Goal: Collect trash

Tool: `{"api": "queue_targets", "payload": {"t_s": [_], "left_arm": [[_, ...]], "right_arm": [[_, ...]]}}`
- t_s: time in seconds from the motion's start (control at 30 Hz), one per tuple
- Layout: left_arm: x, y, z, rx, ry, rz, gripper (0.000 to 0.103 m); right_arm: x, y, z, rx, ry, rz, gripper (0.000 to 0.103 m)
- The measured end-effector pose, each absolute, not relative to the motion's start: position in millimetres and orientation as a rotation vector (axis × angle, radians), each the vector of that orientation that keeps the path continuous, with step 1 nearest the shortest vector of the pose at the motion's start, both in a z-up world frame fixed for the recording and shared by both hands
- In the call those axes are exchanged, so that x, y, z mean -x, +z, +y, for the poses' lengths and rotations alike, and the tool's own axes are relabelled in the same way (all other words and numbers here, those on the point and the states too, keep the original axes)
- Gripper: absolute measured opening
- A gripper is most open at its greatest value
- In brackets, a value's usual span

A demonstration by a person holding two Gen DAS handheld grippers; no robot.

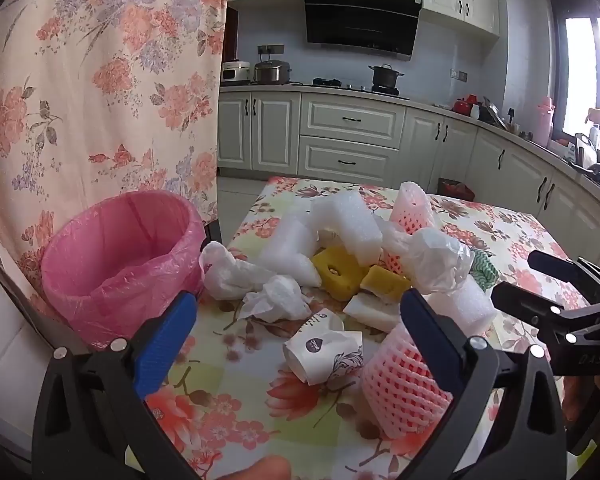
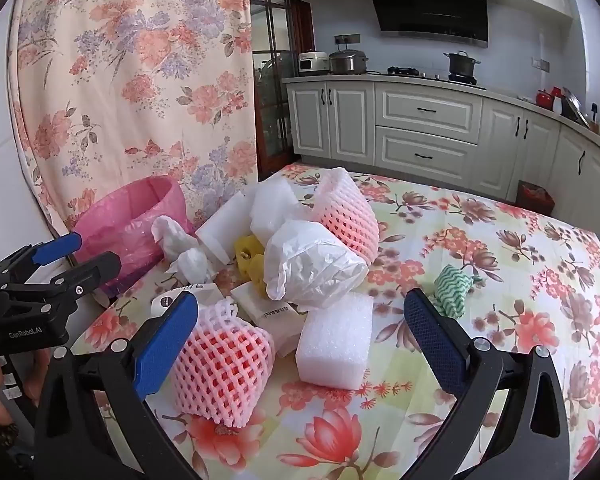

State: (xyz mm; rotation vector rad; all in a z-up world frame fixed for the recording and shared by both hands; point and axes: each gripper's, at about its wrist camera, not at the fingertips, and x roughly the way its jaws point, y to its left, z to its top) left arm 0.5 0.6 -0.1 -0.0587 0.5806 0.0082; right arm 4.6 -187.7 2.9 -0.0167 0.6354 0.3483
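Observation:
A heap of trash lies on the floral table [image 1: 228, 408] [image 2: 480, 240]. It holds white foam blocks [image 1: 342, 220] [image 2: 334, 346], pink foam fruit nets [image 1: 400, 384] [image 2: 220, 364], yellow sponges [image 1: 336, 268], crumpled tissue [image 1: 276, 300], a crushed paper cup [image 1: 324, 354] and a white plastic bag [image 2: 312, 268]. A bin with a pink liner [image 1: 120, 256] [image 2: 132, 220] stands at the table's left edge. My left gripper [image 1: 300, 304] is open above the cup. My right gripper [image 2: 300, 308] is open over a foam block and a net. Both are empty.
A green-white cloth [image 2: 454, 288] lies right of the heap. A floral curtain [image 1: 100, 80] hangs behind the bin. Kitchen cabinets [image 1: 352, 136] and a stove with a pot [image 1: 384, 76] stand beyond the table. My right gripper also shows at the left wrist view's right edge [image 1: 516, 276].

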Motion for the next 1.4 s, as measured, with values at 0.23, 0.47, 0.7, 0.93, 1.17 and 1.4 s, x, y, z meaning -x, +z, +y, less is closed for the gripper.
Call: {"api": "queue_targets", "payload": {"t_s": [0.23,0.47,0.7,0.93,1.17,1.4], "left_arm": [[0.8,0.8,1.6,0.05,0.012,0.563,0.098],[-0.4,0.6,3.6,0.045,0.015,0.569,0.098],[-1.4,0.5,-2.1,0.041,0.016,0.571,0.098],[-1.9,-1.1,-2.7,0.039,0.016,0.569,0.098],[-2.1,-1.0,-3.0,0.038,0.016,0.569,0.098],[-2.0,-1.2,-3.2,0.036,0.017,0.57,0.098]], "right_arm": [[-5.0,2.6,-188.2,0.023,0.344,0.633,0.096],[-2.8,1.8,-188.7,0.014,0.346,0.632,0.096],[-5.1,3.3,-191.0,0.01,0.349,0.633,0.096],[-4.9,3.2,-190.5,0.008,0.348,0.631,0.096],[-4.8,3.9,-191.3,0.008,0.348,0.631,0.096],[-5.1,3.9,-191.7,0.006,0.349,0.632,0.096]]}}
